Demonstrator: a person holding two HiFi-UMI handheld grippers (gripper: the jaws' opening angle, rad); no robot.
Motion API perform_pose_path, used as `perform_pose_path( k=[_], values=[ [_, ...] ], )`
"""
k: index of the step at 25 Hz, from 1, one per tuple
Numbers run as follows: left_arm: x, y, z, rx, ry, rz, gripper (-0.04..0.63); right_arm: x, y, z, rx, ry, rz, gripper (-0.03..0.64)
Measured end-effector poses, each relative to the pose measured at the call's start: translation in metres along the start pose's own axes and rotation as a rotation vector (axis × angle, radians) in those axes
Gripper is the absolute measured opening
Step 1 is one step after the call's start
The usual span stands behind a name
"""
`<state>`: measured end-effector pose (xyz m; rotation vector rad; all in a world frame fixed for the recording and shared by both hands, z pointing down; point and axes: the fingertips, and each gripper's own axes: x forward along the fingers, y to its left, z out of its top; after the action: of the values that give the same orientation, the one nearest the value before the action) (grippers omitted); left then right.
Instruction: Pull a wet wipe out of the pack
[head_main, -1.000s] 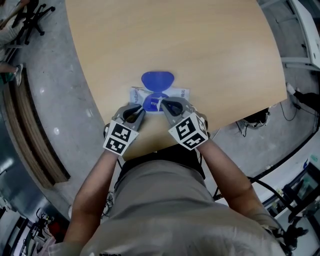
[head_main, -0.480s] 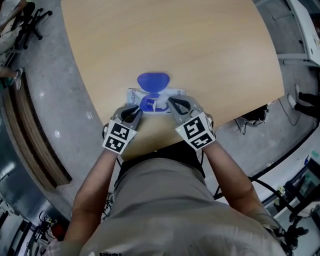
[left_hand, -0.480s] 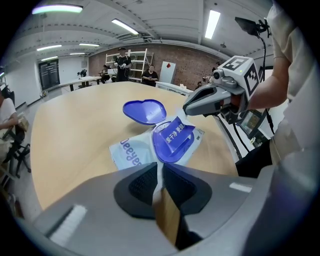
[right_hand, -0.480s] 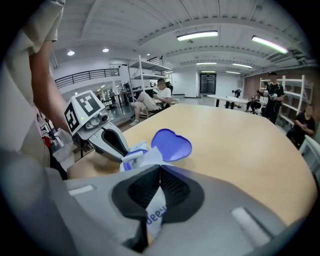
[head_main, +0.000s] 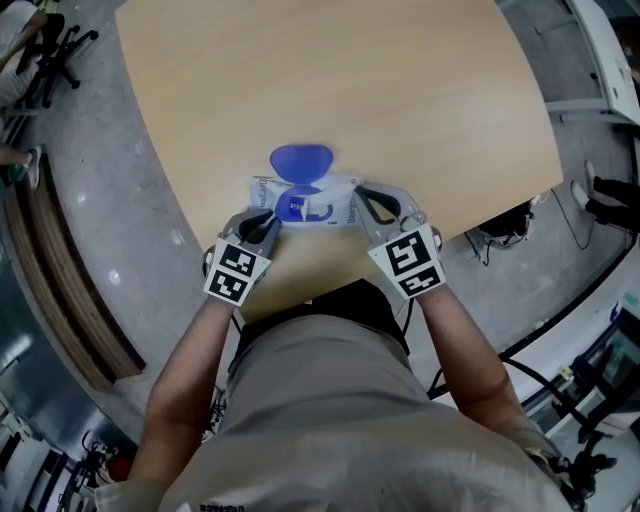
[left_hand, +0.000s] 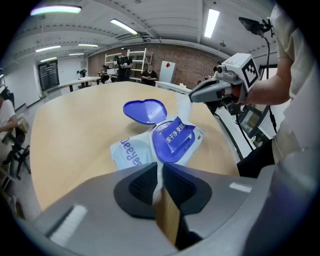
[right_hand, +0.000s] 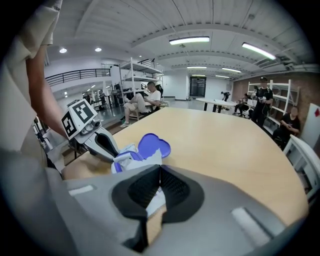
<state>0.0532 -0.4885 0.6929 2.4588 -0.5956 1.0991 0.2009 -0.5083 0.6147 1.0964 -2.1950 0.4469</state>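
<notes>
Left tongs (head_main: 272, 222) pinch the pack (head_main: 330, 208) edge on the counter (head_main: 350, 80); right tongs (right_hand: 160, 172) clamp a wipe (right_hand: 152, 158) sticking out of it.

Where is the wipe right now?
Head view, near table edge: the wipe stretches from the pack rightward into the shut right gripper.

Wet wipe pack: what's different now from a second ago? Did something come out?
The right gripper slid to the person's right, away from the pack's opening. It is shut on the wet wipe, which now stretches out of the opening. The left gripper stayed clamped on the pack's left edge, the blue lid stayed flipped open, and the pack kept its place on the table.
</notes>
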Motion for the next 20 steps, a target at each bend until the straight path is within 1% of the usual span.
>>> perform_pose_path(
  k=[9,16,20],
  values=[
    [0.012,-0.011,0.008,0.011,0.010,0.003,0.046,-0.038,-0.039,-0.001,0.022,-0.029,-0.098,0.003],
    [0.035,-0.011,0.011,0.018,0.007,-0.011,0.046,-0.057,-0.073,-0.004,0.031,-0.048,-0.186,0.003],
    [0.013,-0.009,0.010,0.024,-0.006,-0.019,0.046,-0.078,-0.063,0.018,0.030,-0.061,-0.236,0.003]
  ],
)
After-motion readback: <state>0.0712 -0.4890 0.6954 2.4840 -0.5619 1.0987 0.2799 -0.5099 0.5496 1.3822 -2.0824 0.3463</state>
